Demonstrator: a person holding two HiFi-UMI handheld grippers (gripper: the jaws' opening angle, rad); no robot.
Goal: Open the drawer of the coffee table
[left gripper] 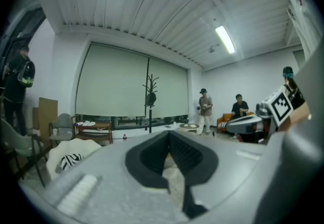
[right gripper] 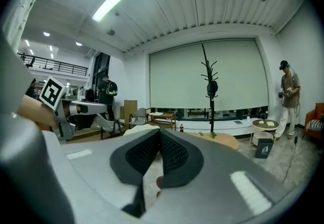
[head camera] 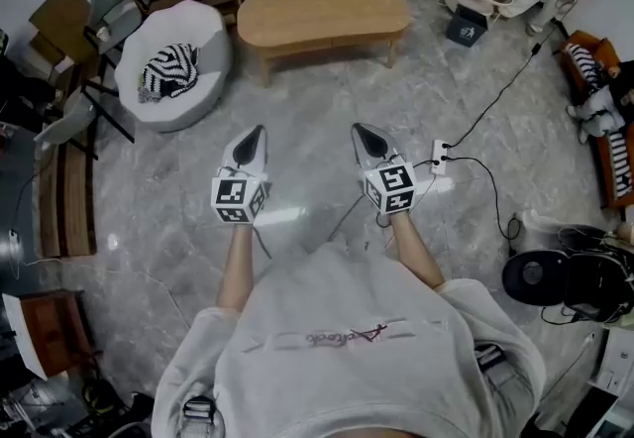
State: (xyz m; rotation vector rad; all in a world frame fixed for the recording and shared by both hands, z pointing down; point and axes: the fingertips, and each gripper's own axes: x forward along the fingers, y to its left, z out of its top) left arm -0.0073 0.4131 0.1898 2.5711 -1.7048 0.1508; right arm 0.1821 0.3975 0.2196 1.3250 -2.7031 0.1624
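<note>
The coffee table [head camera: 322, 18] is shown well ahead of both grippers, its long axis set crosswise to them; no drawer can be made out. The left gripper [head camera: 255, 134] and right gripper [head camera: 363, 131] are held pressed together, empty, about equally distant. Bare marble floor [head camera: 297, 94] lies between.

You hold both grippers out side by side, nearly level. Your left gripper [head camera: 252, 136] has its jaws together, empty; your right gripper [head camera: 365, 134] likewise, closed on nothing.
</note>
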